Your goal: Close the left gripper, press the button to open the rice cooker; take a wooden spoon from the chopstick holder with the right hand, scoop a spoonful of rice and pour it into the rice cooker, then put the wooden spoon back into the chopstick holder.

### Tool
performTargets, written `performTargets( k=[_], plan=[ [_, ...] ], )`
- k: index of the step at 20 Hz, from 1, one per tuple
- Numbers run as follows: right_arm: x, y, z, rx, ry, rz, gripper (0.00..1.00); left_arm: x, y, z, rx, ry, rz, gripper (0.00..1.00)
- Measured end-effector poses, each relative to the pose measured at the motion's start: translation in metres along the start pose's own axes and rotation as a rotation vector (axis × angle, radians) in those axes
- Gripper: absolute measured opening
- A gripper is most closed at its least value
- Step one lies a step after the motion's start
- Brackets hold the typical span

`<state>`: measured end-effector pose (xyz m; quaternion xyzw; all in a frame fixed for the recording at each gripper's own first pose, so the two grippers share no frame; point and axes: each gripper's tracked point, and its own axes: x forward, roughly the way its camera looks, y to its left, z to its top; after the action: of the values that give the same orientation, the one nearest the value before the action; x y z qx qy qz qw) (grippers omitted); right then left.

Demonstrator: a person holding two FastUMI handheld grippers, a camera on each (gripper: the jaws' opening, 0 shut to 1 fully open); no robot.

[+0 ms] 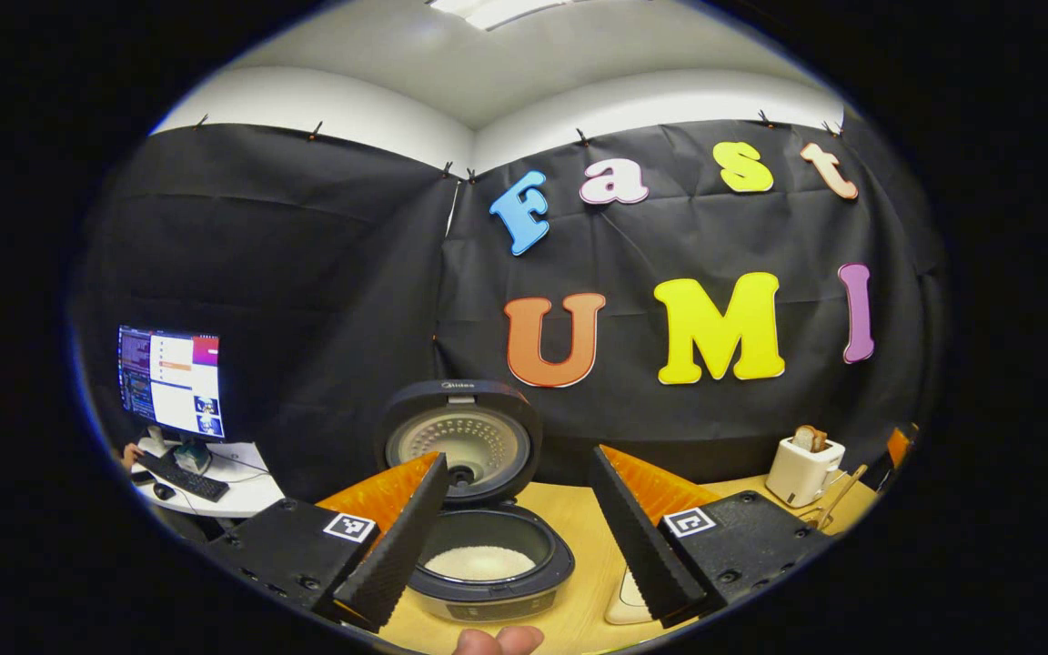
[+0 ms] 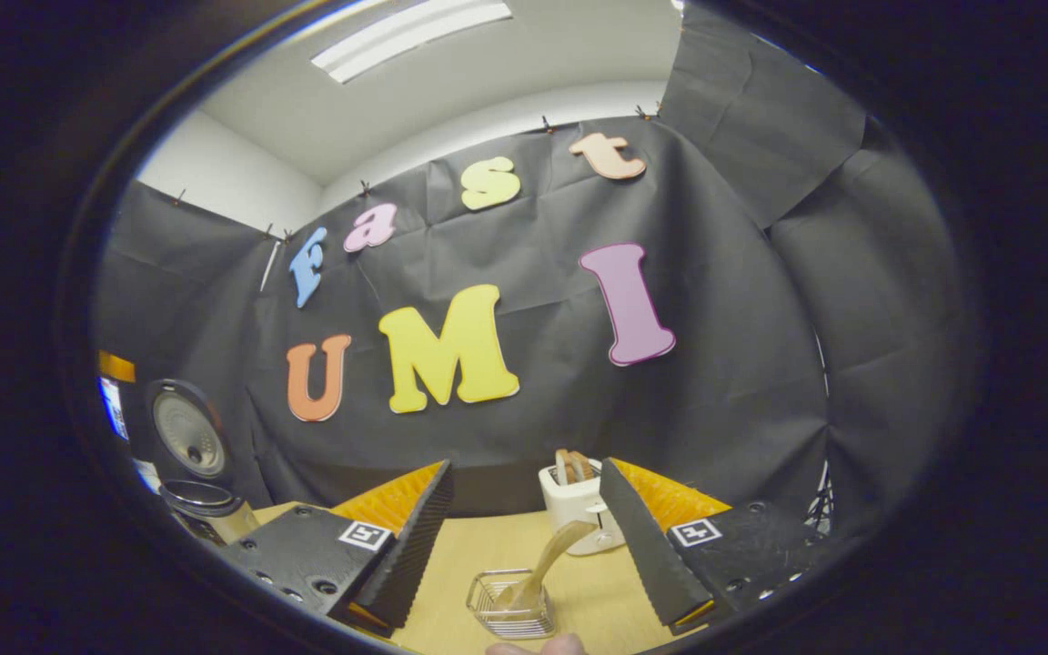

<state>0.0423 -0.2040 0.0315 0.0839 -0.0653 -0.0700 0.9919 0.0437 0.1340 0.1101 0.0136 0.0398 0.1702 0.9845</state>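
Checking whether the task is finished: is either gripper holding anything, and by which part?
Nothing is held. Both grippers are open; the wooden spoon stands in its holder.

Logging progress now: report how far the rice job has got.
Done: rice cooker lid stands open, rice inside; wooden spoon sits in the wire holder. In hand: nothing; left gripper and right gripper are open. Whether that rice was scooped can't be told; otherwise nothing remains.
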Motion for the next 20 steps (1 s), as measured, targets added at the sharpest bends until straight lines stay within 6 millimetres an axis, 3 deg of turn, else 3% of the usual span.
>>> performTargets(
  k=[1,2,6,7,8,11,14,18,20],
  plan=[
    [-0.005,0.003,0.003,0.010,-0.004,0.015,0.91,0.010,0.003,0.005,-0.003,0.012,0.008,0.99],
    [-0.008,0.001,0.004,0.010,-0.007,0.025,0.95,0.021,0.008,0.010,-0.004,0.023,0.027,0.99],
    [-0.017,-0.010,0.005,-0.027,-0.010,0.025,0.95,0.068,0.026,0.035,0.060,0.051,0.097,0.99],
    [-0.017,-0.014,0.004,-0.040,-0.007,0.017,0.90,0.079,0.028,0.039,0.064,0.061,0.108,0.98],
    [-0.016,-0.017,0.002,-0.045,-0.002,0.010,0.95,0.089,0.027,0.043,0.054,0.068,0.108,0.99],
    [-0.017,-0.020,-0.006,-0.026,0.018,0.015,0.95,0.116,0.026,0.047,0.010,0.118,0.101,0.98],
    [-0.017,-0.027,-0.024,-0.014,0.071,-0.003,0.95,0.145,0.046,0.043,0.028,0.184,0.124,0.99],
    [-0.022,-0.010,-0.033,0.026,0.090,0.020,0.95,0.178,0.083,0.053,0.038,0.199,0.207,0.98],
    [-0.024,0.000,-0.031,0.025,0.086,0.031,0.95,0.193,0.093,0.050,0.049,0.222,0.216,0.98]
  ],
)
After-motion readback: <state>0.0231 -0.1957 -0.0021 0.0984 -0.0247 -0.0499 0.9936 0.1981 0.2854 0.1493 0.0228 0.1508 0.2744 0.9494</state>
